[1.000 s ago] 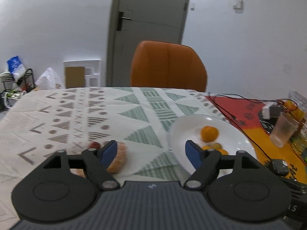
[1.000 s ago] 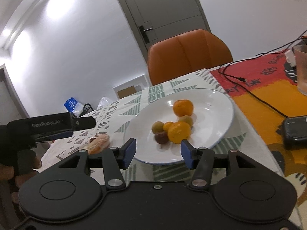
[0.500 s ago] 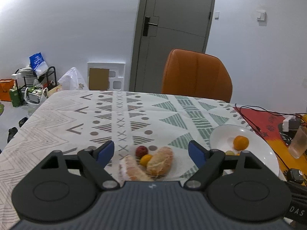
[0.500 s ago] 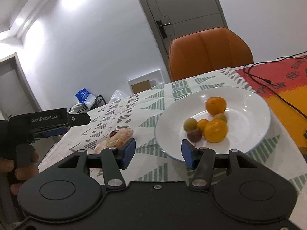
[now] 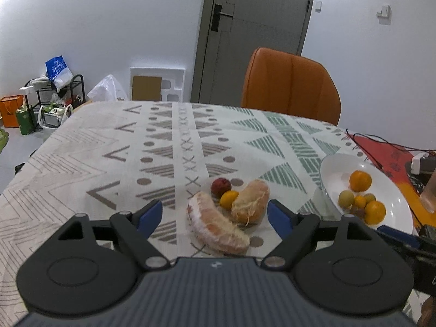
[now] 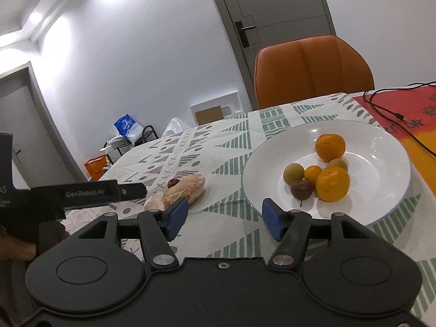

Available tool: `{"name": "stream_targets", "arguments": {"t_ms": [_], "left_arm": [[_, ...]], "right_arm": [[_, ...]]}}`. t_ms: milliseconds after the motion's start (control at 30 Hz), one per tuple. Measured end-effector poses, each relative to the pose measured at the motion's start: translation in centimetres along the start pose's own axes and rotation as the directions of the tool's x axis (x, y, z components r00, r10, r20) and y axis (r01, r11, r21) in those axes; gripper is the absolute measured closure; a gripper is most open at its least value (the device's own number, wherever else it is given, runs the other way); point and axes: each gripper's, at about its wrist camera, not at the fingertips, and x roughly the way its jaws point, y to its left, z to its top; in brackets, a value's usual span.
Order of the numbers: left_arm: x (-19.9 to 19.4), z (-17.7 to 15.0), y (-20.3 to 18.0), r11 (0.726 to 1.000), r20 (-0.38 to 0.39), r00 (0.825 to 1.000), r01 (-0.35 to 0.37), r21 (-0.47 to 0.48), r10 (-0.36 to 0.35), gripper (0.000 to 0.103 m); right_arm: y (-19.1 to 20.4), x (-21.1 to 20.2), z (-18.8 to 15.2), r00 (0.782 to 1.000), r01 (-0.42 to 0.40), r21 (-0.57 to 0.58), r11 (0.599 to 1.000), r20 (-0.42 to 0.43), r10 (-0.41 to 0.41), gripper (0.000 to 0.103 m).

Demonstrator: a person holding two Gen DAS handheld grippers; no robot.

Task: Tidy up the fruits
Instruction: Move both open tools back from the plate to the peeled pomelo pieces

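Fruit segment (image 5: 218, 224) at 12 o'clock: centre the gaping left gripper (image 5: 215, 216), grip gently; right gripper (image 6: 224, 215) idles apart.

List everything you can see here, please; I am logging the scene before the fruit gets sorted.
Plate: one, white, on the tablecloth's right side.
Oranges: two large, orange, on the plate.
Small fruits: four on the plate; greenish, orange, dark purple.
Pomelo segments: two, peeled, pinkish, on the cloth left of the plate.
Red fruit: one, behind the segments.
Small orange fruit: one, between the segments.
Tablecloth: one, patterned grey-green.
Chair: one, orange, behind the table.
Door: one, grey, shut.
Cables: black, on the red mat.
Left gripper: open, empty.
Right gripper: open, empty.
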Motion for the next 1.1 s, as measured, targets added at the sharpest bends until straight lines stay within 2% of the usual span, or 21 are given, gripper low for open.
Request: {"name": "stream_targets", "arguments": {"t_ms": [233, 500, 633, 900, 967, 1100], "left_arm": [[1.2, -0.9, 0.2, 1.0, -0.035, 0.999, 0.004, -0.003, -0.004, 0.02], [2.9, -1.7, -0.6, 1.0, -0.074, 0.997, 0.015, 0.005, -0.014, 0.02], [3.6, -2.2, -0.8, 1.0, -0.087, 0.996, 0.006, 0.017, -0.005, 0.02], [4.8, -2.2, -1.3, 0.997, -0.09, 0.994, -0.057, 0.051, 0.061, 0.02], [4.9, -2.4, -1.4, 0.993, -0.091, 0.991, -0.089, 0.081, 0.097, 0.02], [4.5, -2.4, -0.8, 0.99, -0.098, 0.989, -0.101, 0.095, 0.111, 0.02]], "right_arm": [[0.3, 0.5, -0.1, 0.999, -0.039, -0.014, 0.999, -0.019, 0.039, 0.027], [0.0, 0.1, 0.2, 1.0, -0.014, -0.018, 1.0, 0.002, 0.014, 0.017], [-0.2, 0.2, 0.2, 1.0, -0.004, -0.014, 1.0, -0.002, 0.004, 0.017], [-0.1, 0.4, 0.4, 1.0, 0.005, -0.023, 1.0, -0.01, -0.005, 0.017], [0.0, 0.5, 0.4, 1.0, 0.003, -0.024, 1.0, -0.011, -0.003, 0.017], [0.5, 1.1, 0.4, 1.0, 0.0, -0.03, 1.0, -0.017, 0.0, 0.017]]}}
